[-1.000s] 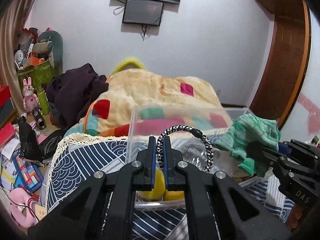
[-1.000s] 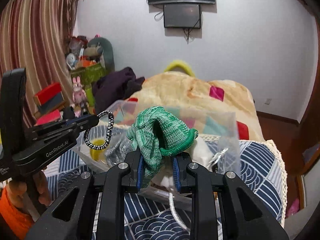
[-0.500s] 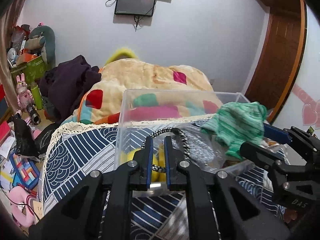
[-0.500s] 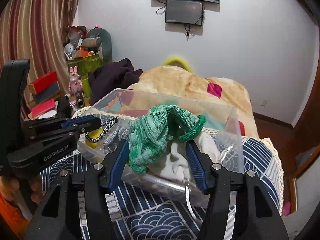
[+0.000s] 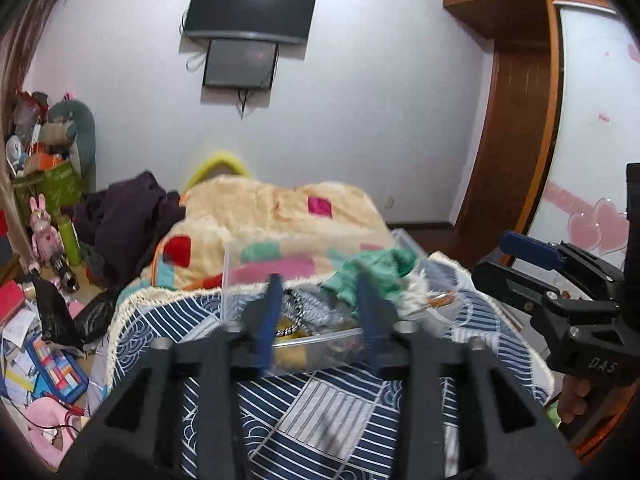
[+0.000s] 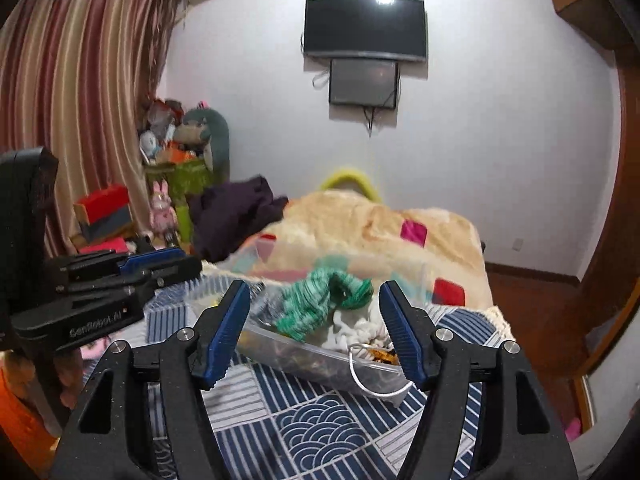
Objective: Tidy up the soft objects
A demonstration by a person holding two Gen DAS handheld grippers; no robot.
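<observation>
A clear plastic bin (image 5: 240, 292) (image 6: 304, 352) stands on the blue patterned bedspread. A green knit sock (image 5: 372, 276) (image 6: 320, 304) lies on top of the things in it, over white cloth (image 6: 356, 332). A black-and-white braided cord (image 5: 298, 312) lies in the bin's left part. My left gripper (image 5: 320, 312) is open and empty, held just in front of the bin. My right gripper (image 6: 314, 316) is open wide and empty, also in front of the bin, with the sock between and beyond its fingers.
A cream blanket (image 5: 272, 216) with coloured patches is heaped behind the bin, with dark purple clothes (image 5: 128, 216) to its left. Toys and boxes (image 5: 44, 184) crowd the floor on the left. A wooden door (image 5: 516, 140) is at the right.
Both grippers opened and drew back from the bin. The cord dropped from the left gripper into the bin, and the green sock dropped from the right gripper onto the pile.
</observation>
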